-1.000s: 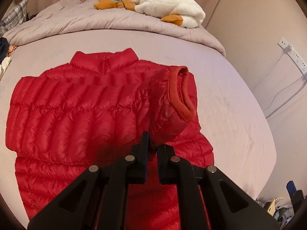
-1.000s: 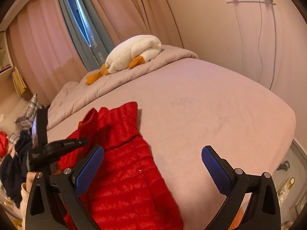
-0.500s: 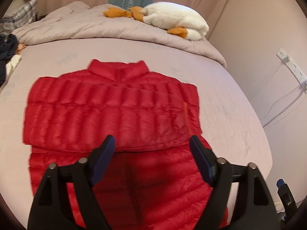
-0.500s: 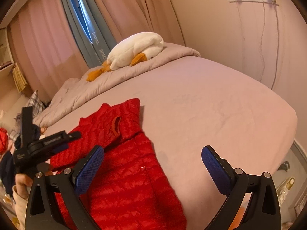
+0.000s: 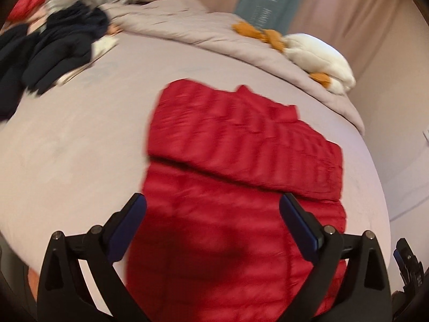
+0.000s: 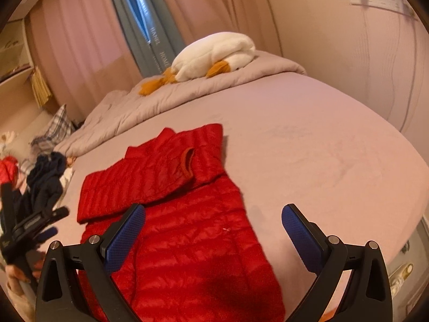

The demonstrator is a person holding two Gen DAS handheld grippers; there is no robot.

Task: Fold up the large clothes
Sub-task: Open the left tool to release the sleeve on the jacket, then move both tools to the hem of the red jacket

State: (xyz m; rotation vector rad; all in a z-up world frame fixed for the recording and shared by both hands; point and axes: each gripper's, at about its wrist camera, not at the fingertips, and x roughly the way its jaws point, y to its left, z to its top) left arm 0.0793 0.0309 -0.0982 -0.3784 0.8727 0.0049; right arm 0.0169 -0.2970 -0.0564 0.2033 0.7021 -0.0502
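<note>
A red puffer jacket lies flat on the bed, with both sleeves folded across its chest. It also shows in the right wrist view, where a sleeve cuff rests on top. My left gripper is open and empty, held above the jacket's lower half. It shows at the left edge of the right wrist view. My right gripper is open and empty, above the jacket's lower right side.
The bed has a pinkish sheet. A rolled duvet with a white plush goose lies at the head. A pile of dark clothes sits at the far left. A wall with a power strip is on the right.
My left gripper let go of the sleeve, opened and pulled back to the left. The sleeve now lies flat across the chest. My right gripper has stayed open.
</note>
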